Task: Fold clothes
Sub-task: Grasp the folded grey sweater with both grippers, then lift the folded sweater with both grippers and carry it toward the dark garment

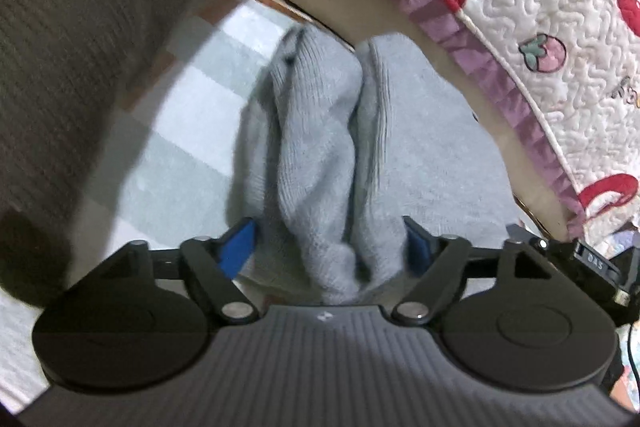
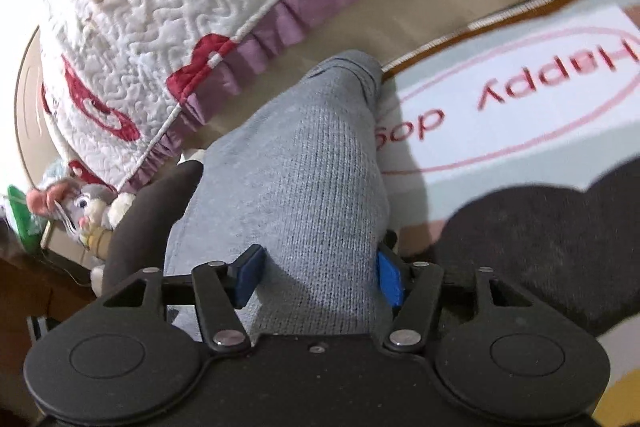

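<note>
Centrally, a grey knit garment hangs bunched between the blue pads of the left gripper; the right gripper likewise clasps it, lower centre, above the mat.

A home bedroom: quilted bedspread, printed floor mat, stuffed bunny.

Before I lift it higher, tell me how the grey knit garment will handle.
Likely floppy: the grey knit garment sags in soft folds between the left tongs. Probably light, and the ribbed knit should grip the blue pads rather than slip.
</note>
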Demonstrator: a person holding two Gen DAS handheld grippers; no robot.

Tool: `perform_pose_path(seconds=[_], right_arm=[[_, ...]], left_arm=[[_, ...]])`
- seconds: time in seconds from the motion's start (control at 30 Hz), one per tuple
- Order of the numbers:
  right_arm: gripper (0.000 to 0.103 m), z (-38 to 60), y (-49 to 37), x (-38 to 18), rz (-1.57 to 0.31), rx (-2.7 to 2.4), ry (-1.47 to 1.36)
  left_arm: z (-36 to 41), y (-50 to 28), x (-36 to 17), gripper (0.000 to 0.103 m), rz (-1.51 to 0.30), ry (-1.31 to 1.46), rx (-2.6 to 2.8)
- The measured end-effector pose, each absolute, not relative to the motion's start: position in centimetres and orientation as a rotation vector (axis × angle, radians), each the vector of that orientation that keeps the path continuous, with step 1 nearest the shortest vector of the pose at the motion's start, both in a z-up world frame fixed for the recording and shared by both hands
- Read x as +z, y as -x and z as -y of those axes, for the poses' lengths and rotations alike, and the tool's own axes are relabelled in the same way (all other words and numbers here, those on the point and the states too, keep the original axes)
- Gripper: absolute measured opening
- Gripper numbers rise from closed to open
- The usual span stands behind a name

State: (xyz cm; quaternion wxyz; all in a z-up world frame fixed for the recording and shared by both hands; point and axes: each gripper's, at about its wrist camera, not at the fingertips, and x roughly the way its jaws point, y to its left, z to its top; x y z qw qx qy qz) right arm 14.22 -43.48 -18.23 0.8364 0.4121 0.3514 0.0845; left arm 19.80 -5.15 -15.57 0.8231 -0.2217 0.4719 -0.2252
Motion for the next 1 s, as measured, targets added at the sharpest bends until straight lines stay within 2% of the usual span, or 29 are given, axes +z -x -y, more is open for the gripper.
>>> perform_pose_path(seconds=[0.1,0.17,0.23,0.33,0.4,0.43,0.47,0.57,0.7,0.83,0.9,1.0], right_arm=[[0.071,43.8,-14.6,-18.9,-0.765,0.19,-0.913],[0.075,43.8,-15.1,-19.1,-0.781,0.198,-0.917],[0.08,43.8,-16.1,-19.2,-0.803,0.22,-0.911],[0.089,44.3,-18.0,-20.0,-0.824,0.245,-0.97],[0.09,44.5,-19.1,-20.4,-0.836,0.249,-1.0],[0.09,44.6,-19.6,-20.5,-0.839,0.252,-1.006],[0.086,44.5,-19.8,-20.4,-0.832,0.26,-0.996],[0.067,44.3,-19.8,-19.3,-0.78,0.291,-0.949],[0.062,44.7,-18.7,-17.8,-0.698,0.311,-1.01],[0.062,44.9,-17.3,-16.0,-0.685,0.296,-0.958],[0.066,44.9,-17.2,-16.0,-0.751,0.278,-0.871],[0.077,45.5,-17.5,-18.1,-0.848,0.224,-0.896]], left_arm=[[4.9,-18.9,-16.7,0.086,-0.984,0.537,-0.418],[4.9,-18.3,-17.4,0.096,-0.961,0.595,-0.36],[4.9,-17.7,-18.8,0.103,-0.959,0.721,-0.3],[6.5,-18.2,-18.6,0.103,-0.916,0.646,-0.284],[6.8,-19.5,-18.8,0.098,-0.921,0.607,-0.338],[6.3,-20.0,-19.0,0.086,-0.921,0.642,-0.36],[5.8,-20.4,-19.2,0.074,-0.921,0.685,-0.383],[5.7,-20.4,-18.0,0.06,-0.899,0.64,-0.434],[5.9,-20.2,-16.5,0.058,-0.874,0.602,-0.514],[5.8,-19.8,-17.0,0.058,-0.96,0.672,-0.574],[6.6,-19.6,-17.5,0.06,-0.995,0.631,-0.56],[7.0,-20.0,-18.4,0.071,-1.017,0.655,-0.544]])
